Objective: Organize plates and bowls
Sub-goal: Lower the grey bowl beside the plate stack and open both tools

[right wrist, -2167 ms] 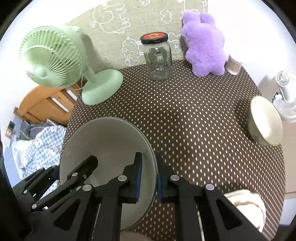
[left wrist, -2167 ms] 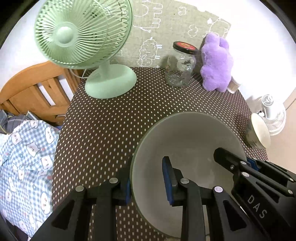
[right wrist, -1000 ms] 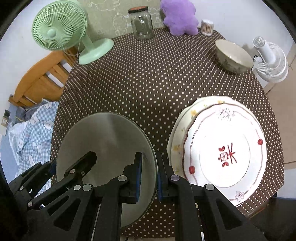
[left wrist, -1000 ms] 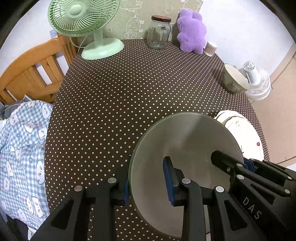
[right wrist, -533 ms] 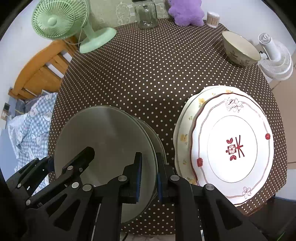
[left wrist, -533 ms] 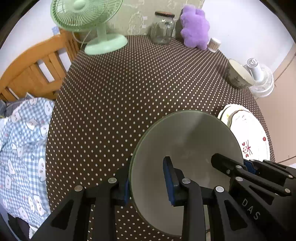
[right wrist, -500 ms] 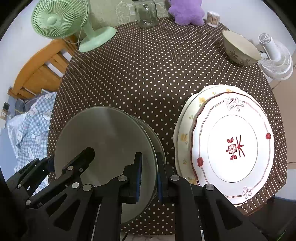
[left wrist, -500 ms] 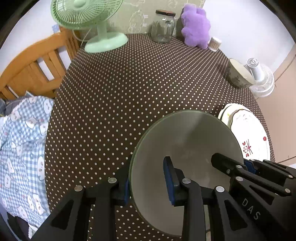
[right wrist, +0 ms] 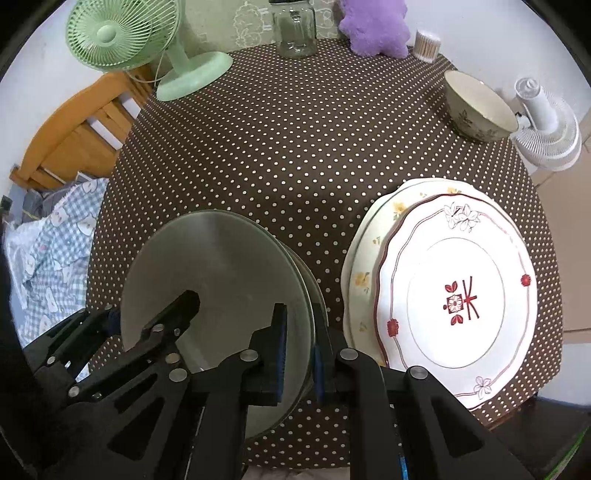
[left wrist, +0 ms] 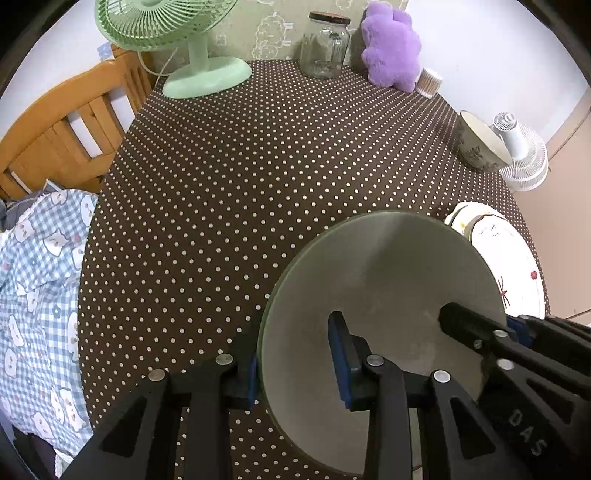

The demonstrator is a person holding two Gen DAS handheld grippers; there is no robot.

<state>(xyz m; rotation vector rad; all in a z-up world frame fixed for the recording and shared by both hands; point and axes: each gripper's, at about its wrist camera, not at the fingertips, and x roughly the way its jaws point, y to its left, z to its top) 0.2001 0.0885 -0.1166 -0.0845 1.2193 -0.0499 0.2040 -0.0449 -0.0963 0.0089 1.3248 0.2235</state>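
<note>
A grey-green bowl (left wrist: pixel 380 280) (right wrist: pixel 218 273) is held up over the near part of the dotted table by both grippers. My left gripper (left wrist: pixel 295 354) is shut on its left rim. My right gripper (right wrist: pixel 297 354) is shut on its right rim. A second grey rim shows just behind the bowl's right edge in the right wrist view. To its right lies a stack of two plates (right wrist: pixel 454 291) (left wrist: pixel 513 258), the top one white with red flowers. A cream bowl (right wrist: pixel 476 107) (left wrist: pixel 476 147) stands at the far right edge.
A green fan (left wrist: pixel 177 33) (right wrist: pixel 147 48), a glass jar (left wrist: pixel 325 44) (right wrist: pixel 295 29), a purple plush toy (left wrist: pixel 391 44) (right wrist: pixel 373 26) and a toothpick cup (right wrist: pixel 426 44) stand along the far edge. A wooden chair (left wrist: pixel 62 125) and checked cloth (left wrist: pixel 33 288) are at the left. A white fan (right wrist: pixel 546 125) is off the table's right.
Both grippers have carried the bowl back from the far side toward the near edge, and lately slightly lower and forward. The plate stack has come into view on the right.
</note>
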